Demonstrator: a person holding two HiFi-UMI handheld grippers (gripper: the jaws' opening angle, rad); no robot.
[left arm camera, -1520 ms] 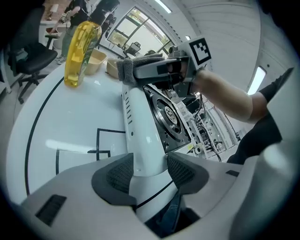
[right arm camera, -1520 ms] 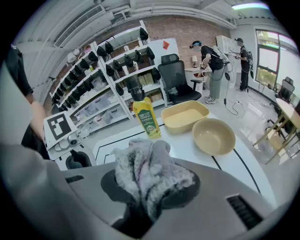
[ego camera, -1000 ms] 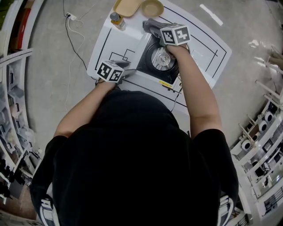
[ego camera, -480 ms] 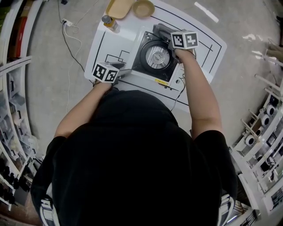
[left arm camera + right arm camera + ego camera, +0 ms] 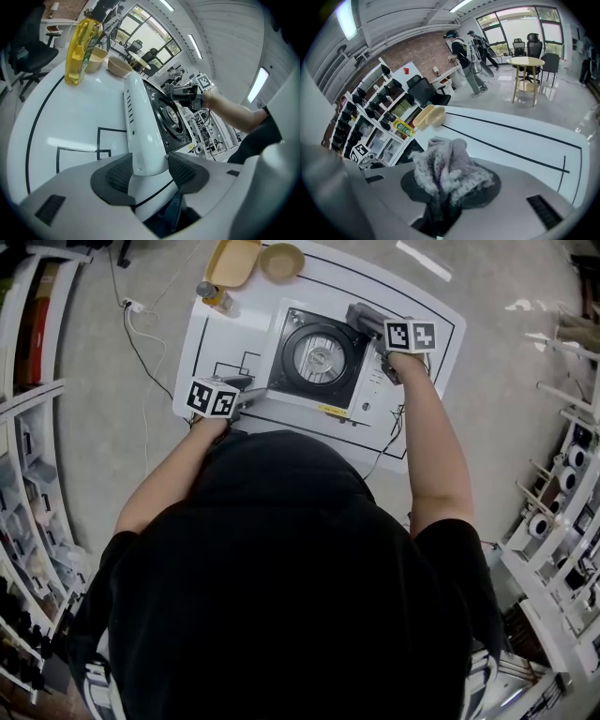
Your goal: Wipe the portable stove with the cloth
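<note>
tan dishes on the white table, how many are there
2. A rectangular tray at the far left corner of the table, next to the yellow bottle, and a round bowl right beside it. None appears hidden.

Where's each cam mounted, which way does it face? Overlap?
Head view: on the head, steeply down at the stove; torso, both arms show.
Left gripper view: on left tongs, along the stove's edge; right forearm shows.
Right gripper view: on right tongs, past the cloth, across the table.
Shared: stove, in head and left gripper views.
</note>
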